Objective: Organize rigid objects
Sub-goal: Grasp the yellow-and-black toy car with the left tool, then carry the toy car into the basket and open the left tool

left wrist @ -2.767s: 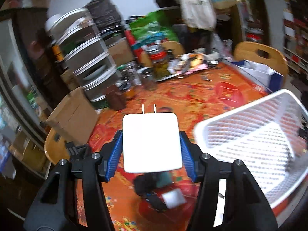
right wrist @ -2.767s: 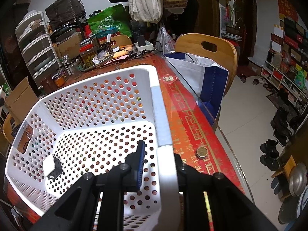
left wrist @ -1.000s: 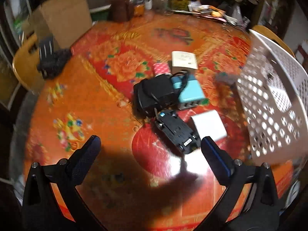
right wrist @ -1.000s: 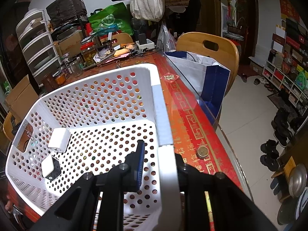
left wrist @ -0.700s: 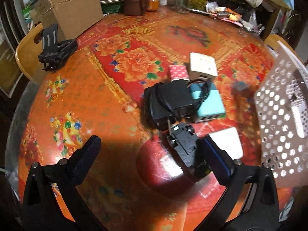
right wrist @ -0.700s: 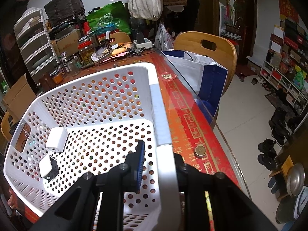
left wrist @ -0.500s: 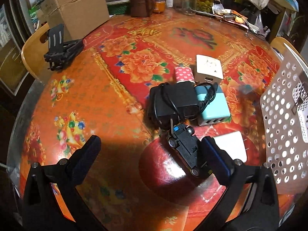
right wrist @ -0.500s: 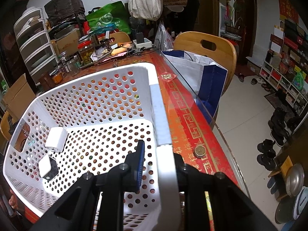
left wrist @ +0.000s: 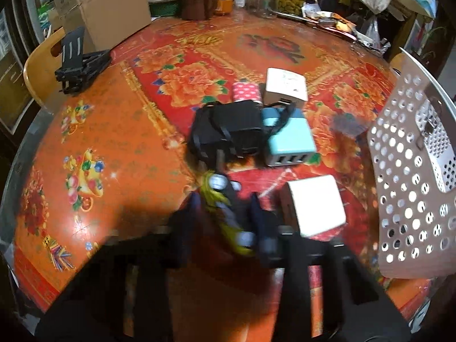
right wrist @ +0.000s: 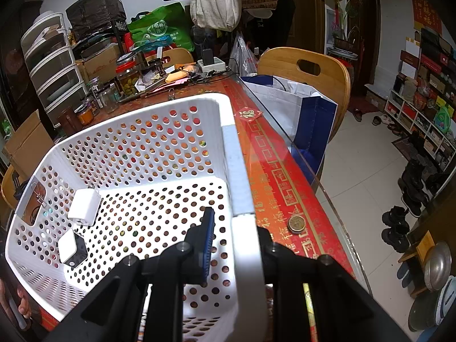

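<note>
Your counter (left wrist: 119,131), covered in a red and orange floral cloth, carries everything. The white perforated basket (right wrist: 136,148) sits at its right side, and your right gripper (right wrist: 232,245) is clamped on the basket's near rim, one finger inside the wall and one outside. On the basket floor, toward the far-left corner in the right view, lie two chargers: a white one (right wrist: 84,207) and, just beside it, a white-and-black one (right wrist: 71,247).

In the left view, the loose things cluster in the middle of the counter, beside the basket wall (left wrist: 410,188). A black adapter (left wrist: 228,132) wrapped in its cord touches a teal USB hub (left wrist: 290,142); behind them are a cream plug box (left wrist: 285,84) and a pink dotted block (left wrist: 245,92). A white cube charger (left wrist: 316,205) lies nearer you.

Your left gripper (left wrist: 225,213) is blurred with motion, its fingers close on either side of a small toy car (left wrist: 228,213) with yellow on it; I cannot tell whether they grip it.
</note>
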A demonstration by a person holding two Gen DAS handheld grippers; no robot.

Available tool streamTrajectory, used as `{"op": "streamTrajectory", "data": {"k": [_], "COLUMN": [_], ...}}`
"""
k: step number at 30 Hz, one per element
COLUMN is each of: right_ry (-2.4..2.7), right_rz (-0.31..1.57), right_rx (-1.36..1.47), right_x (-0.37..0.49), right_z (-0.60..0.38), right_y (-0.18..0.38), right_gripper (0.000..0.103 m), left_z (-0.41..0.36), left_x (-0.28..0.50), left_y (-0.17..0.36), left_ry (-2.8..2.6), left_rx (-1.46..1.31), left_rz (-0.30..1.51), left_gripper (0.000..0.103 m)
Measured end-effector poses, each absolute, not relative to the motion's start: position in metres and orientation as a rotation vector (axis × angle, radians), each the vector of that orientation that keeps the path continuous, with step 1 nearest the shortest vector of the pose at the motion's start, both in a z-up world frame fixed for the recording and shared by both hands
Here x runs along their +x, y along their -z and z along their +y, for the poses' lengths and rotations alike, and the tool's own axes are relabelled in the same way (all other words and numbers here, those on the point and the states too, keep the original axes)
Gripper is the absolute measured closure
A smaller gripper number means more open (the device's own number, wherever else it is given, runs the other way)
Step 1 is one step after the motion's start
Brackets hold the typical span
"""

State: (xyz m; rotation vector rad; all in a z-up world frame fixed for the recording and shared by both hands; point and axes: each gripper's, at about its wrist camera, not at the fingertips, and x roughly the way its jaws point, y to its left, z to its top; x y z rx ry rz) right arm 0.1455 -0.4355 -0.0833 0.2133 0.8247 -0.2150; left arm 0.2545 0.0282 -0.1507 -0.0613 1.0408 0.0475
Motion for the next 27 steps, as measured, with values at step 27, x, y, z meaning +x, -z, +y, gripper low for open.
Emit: {"op": "streamTrajectory", "data": {"k": [27], "right_ry": [0.209], "right_rz": [0.818], "right_rx": [0.224], "right_x": [0.144], "right_z": [-0.437], "right_y": [0.085], "right_gripper": [0.085], "left_z": [0.036], "left_x": [0.206], "left_y": [0.090], "left_ry": [-0.097], "left_rx": [0.036], "left_rz": [0.804], "left_gripper": [0.081]}}
